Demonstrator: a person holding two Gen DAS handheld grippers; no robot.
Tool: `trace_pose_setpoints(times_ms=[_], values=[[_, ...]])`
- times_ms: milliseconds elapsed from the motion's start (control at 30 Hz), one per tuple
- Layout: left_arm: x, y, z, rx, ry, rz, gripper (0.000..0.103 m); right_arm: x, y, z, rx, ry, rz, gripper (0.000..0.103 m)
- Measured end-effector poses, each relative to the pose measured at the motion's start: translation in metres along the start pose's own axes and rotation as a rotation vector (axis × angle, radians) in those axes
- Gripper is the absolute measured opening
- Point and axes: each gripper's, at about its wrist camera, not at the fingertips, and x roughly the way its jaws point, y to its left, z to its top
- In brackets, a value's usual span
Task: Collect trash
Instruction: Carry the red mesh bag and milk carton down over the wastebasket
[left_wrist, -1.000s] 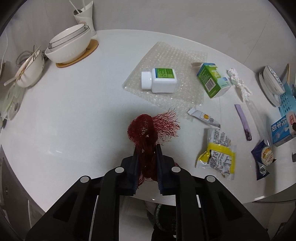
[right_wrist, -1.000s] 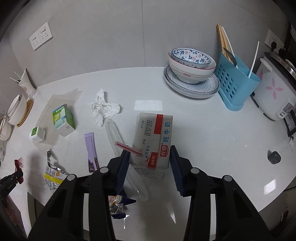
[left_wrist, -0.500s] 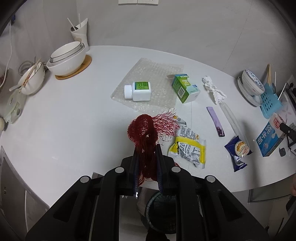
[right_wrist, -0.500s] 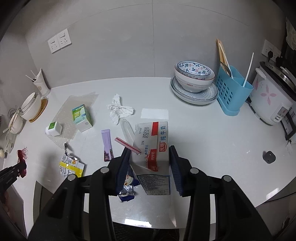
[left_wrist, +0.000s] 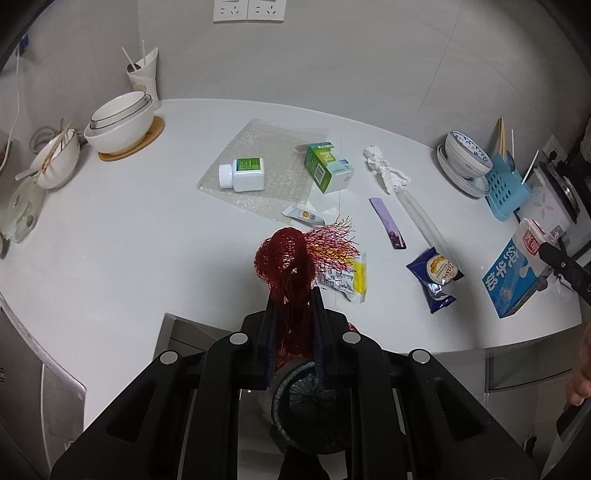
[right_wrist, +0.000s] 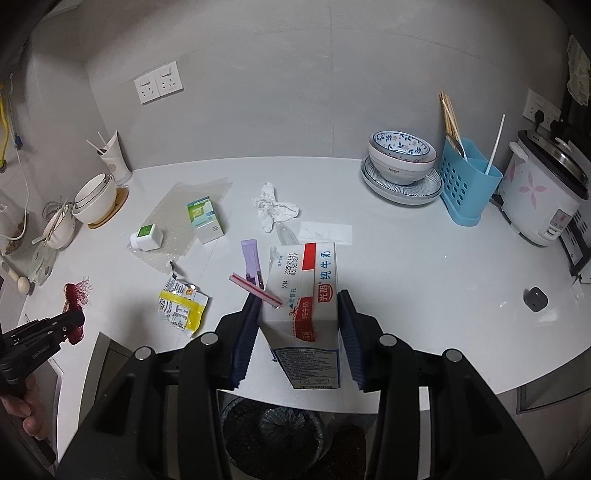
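- The left tongs (left_wrist: 293, 314) are clamped on a red net (left_wrist: 291, 266), held off the front edge of the worktop (left_wrist: 129, 258); the net's frayed end fans out above the tips.
- Straight below these tongs, past the worktop's front edge, a dark bin (left_wrist: 310, 406) stands on the floor.
- The right tongs (right_wrist: 297, 325) are clamped on a milk carton (right_wrist: 303, 295), one finger on each side wall, the carton tilted with its top toward the worktop and a pink straw (right_wrist: 255, 290) sticking out at its left.
- The carton hangs over the front edge of the worktop; the bin (right_wrist: 273, 428) shows below it in the right wrist view.
- In the left wrist view the carton (left_wrist: 513, 273) appears near the right front corner.
- Against a second ago, both tongs have drawn back and up from the worktop: far more of it shows, and the bin has come into sight under each.
- The net has left the surface area and now sits off the front edge.
- Still lying on the worktop: a yellow wrapper (left_wrist: 351, 280) near the front edge, a blue packet (left_wrist: 436, 273), a purple sachet (left_wrist: 388, 223), a crumpled tissue (left_wrist: 384, 170), a green box (left_wrist: 327, 166) and a white bottle (left_wrist: 243, 173) on bubble wrap (left_wrist: 280, 136).
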Motion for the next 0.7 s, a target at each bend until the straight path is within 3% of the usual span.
trace_pose_setpoints(times_ms=[700], values=[[-0.021, -0.026, -0.068, 0.026, 0.028, -0.065, 0.015, -0.043, 0.020, -0.063, -0.096, 0.008, 0.107, 0.040]])
